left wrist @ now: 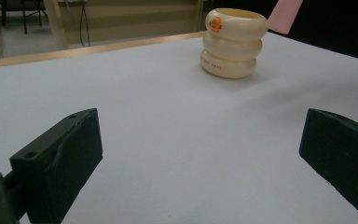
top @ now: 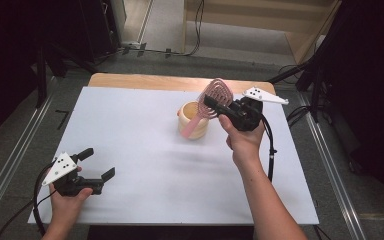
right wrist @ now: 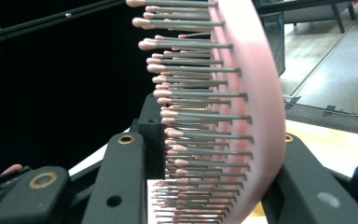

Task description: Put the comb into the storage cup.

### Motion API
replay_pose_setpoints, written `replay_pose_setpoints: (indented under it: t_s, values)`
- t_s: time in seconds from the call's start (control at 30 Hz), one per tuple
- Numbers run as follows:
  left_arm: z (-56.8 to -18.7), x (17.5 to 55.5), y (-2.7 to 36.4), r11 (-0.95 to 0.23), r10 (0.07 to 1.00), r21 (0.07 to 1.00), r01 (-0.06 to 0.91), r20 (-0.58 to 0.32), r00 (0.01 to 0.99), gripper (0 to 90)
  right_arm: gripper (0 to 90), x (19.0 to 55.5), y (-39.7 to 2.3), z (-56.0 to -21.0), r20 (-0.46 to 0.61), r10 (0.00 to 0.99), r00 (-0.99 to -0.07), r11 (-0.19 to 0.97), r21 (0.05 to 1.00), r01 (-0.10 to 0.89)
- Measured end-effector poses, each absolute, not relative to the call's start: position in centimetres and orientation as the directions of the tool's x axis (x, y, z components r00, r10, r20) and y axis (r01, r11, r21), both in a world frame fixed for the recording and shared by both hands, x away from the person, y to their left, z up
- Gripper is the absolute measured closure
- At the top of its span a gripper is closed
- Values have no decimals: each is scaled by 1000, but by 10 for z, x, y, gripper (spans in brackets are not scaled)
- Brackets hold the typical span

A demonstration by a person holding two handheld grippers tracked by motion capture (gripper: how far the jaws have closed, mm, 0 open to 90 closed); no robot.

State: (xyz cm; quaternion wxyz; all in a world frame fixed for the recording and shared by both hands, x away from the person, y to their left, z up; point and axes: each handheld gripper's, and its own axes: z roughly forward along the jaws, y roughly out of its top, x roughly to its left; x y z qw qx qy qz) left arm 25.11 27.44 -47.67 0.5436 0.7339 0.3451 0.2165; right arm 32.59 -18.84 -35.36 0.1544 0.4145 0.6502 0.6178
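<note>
The right gripper (top: 214,106) is clamped on the head of a pink hairbrush (top: 215,92), with the bristles (right wrist: 186,116) packed between its two black jaws in the right gripper view. The brush is held tilted above the far right part of the white table (top: 145,165). Its flat pink handle (top: 189,126) slopes down and to the left, and the tip lies at or just over the rim of the cream ring-stacked cup (top: 192,120); whether the tip is inside the cup cannot be told.

Judged progress: the pick-up is done and the brush is at the cup. What remains is to seat the handle fully in the opening and release the grip.

The left gripper (top: 99,164) sits low over the near left of the table, well apart from the cup, jaws spread wide with nothing between them. In the left gripper view the cup (left wrist: 233,43) stands upright with an orange mark on its top ring.

No other object lies on the table. The cable (top: 271,150) trailing from the right gripper hangs clear of the cup.
</note>
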Motion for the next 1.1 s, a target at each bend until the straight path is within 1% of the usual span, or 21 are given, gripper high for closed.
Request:
replay_pose_setpoints:
  t_s: [0.7, 1.1]
  values:
    - [-486, 247, 296, -143, 769, 945, 295, -82, 634, 0, 620, 341, -196, -348, 309, 746, -589, -120, 933, 338]
    - [-488, 246, 295, -149, 769, 942, 300, -80, 634, 0, 621, 348, -198, -341, 301, 755, -583, -119, 936, 330]
